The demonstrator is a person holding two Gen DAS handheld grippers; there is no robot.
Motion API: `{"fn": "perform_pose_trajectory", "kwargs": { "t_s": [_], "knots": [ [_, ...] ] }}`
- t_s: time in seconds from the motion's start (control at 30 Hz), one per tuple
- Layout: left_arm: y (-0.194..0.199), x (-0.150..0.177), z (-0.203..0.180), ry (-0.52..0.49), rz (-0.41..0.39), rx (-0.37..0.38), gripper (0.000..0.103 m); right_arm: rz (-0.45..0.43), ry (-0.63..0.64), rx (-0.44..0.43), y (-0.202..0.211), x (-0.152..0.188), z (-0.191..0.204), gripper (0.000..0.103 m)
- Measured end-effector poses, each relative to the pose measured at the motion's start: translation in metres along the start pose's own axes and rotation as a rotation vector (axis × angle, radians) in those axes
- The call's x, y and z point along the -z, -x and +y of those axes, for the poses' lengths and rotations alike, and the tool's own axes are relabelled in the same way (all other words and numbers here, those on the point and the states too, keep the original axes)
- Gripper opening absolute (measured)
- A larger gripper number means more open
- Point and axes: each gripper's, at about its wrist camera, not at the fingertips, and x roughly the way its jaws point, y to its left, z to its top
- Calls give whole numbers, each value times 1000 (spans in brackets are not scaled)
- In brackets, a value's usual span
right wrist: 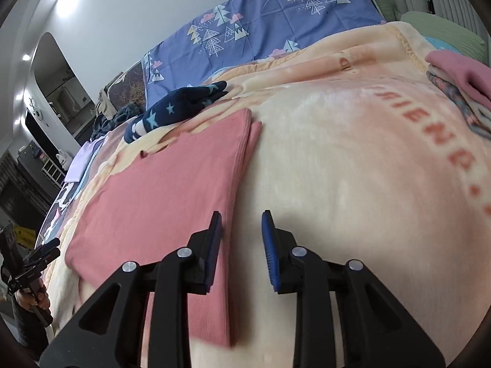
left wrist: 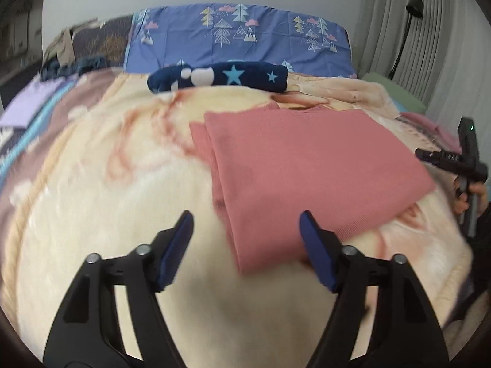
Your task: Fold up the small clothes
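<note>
Spread over the bed, a cream fleece blanket (left wrist: 107, 214) is serving as folding surface, and the pink knit top (left wrist: 307, 165) is lying flat on it, partly folded, while left gripper (left wrist: 245, 224) and right gripper (right wrist: 241, 220) are hovering at its near corners, jaws apart and empty, apparently lining up the next fold.

I count one folded pink knit garment (left wrist: 307, 165) lying on one cream plush blanket (left wrist: 107, 199). One rolled navy fleece piece with pale stars (left wrist: 221, 76) sits at the far edge. One blue pillow printed with trees and clouds (left wrist: 239, 36) stands behind it. One flat lilac cloth (left wrist: 27, 107) lies off to the side. One stack of folded clothes, pink on top (right wrist: 460, 76), is visible in the right wrist view. I hold two black grippers: my left gripper (left wrist: 245, 227) and my right gripper (right wrist: 241, 224), each with two blue pads.
</note>
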Motion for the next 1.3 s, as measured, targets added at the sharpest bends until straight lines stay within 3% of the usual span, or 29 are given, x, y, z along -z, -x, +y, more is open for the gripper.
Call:
{"fn": "perform_pose_trajectory", "kwargs": {
  "t_s": [0.07,0.1,0.23,0.3,0.33,0.4,0.43,0.47,0.67,0.83,0.9,0.97,1.0,1.13,1.23,1.3],
  "knots": [
    [-1,12,3,25,44,3,32,-1,5,3,9,11,3,27],
    [-4,15,6,44,61,-10,30,-1,9,3,13,16,5,27],
    [-9,14,12,128,58,38,30,-16,48,-34,27,27,22,27],
    [-12,12,5,112,59,60,33,-24,80,-87,32,31,34,27],
    [-17,13,1,91,76,37,34,-12,99,-100,30,34,39,27],
    [-38,21,-2,50,162,-65,38,51,131,9,13,41,43,27],
    [-44,28,-1,55,176,-78,38,101,148,123,-1,47,42,26],
    [-41,30,-1,57,159,-76,38,117,150,146,-7,51,40,22],
    [-16,24,-8,28,123,-107,37,59,188,204,15,46,63,23],
    [4,-5,-33,-1,-23,-8,34,-17,235,83,18,38,99,23],
    [-10,-8,-45,-30,-1,2,34,32,270,123,-1,42,107,23],
    [-41,1,-51,-61,85,-40,35,114,266,194,-22,52,98,24],
    [-58,10,-48,-58,143,-73,36,151,221,190,-32,57,86,24],
    [-47,8,-46,-25,112,-62,33,125,86,20,-4,44,59,24],
    [-34,0,-80,-126,84,-2,32,71,54,66,14,16,37,25],
    [-30,-6,-114,-211,59,54,41,54,35,77,15,-10,19,25]
  ]
}}
